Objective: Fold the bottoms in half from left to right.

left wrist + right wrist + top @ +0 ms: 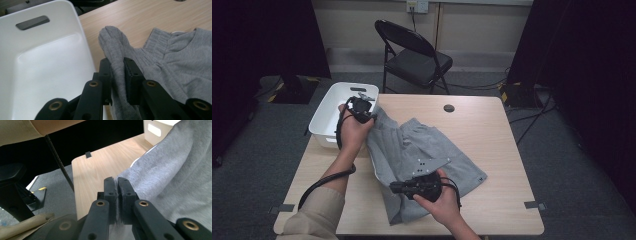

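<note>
Starting leftmost: white plastic bin (326,116) hanging off the table (492,150) edge, handle slot at its far wall. Just beside it, left gripper (362,111) clamped on a bunched ribbed waistband of the grey sweat shorts (422,150) (fabric squeezed between both pads). Further right, right gripper (404,187) pinched tight on the shorts' near edge, rest spread mid-table.

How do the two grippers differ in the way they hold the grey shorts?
The left gripper pinches a thick bunched fold at the waistband end of the grey shorts, beside the white bin; the right gripper pinches a thin edge near the table's near side. The left gripper's jaws stand wider apart; the right gripper's jaws are almost together. Both are shut on the same garment.
</note>
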A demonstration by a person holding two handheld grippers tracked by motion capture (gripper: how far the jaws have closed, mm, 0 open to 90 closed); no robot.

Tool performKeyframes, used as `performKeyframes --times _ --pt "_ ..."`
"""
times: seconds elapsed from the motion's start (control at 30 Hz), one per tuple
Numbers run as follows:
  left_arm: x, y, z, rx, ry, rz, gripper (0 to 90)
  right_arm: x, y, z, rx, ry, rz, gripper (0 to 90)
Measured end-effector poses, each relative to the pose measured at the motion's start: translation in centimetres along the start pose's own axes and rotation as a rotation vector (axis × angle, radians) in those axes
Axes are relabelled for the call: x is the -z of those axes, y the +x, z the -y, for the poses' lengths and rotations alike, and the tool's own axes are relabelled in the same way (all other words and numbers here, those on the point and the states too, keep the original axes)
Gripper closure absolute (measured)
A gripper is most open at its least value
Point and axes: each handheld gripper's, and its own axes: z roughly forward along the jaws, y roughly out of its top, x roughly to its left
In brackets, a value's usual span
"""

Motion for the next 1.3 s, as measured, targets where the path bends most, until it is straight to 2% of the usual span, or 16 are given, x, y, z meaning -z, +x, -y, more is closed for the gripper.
performKeyframes --times 0.33,0.5,0.6,0.73,1.03,1.3 --pt "-3.7 -3.9 -2.6 -0.039 0.026 0.025 78.2 2.2 -1.8 2.0 -0.052 -0.026 0.021 86.2" --pt "-5.1 -5.1 -3.1 -0.049 0.043 0.032 78.2 3.2 -2.5 2.7 -0.068 -0.033 0.036 86.2" --pt "-5.6 -5.7 -3.2 -0.038 0.038 0.050 77.5 3.6 -2.7 3.0 -0.075 -0.036 0.044 86.2" --pt "-5.8 -6.2 -3.5 -0.053 0.035 0.052 76.7 4.1 -2.9 3.4 -0.077 -0.037 0.056 86.2" --pt "-6.3 -7.0 -3.8 -0.058 0.034 0.054 76.8 4.8 -3.3 3.9 -0.088 -0.040 0.079 86.2" --pt "-5.2 -6.3 -3.5 -0.043 0.014 0.053 76.5 4.8 -3.1 3.9 -0.081 -0.039 0.080 86.2"
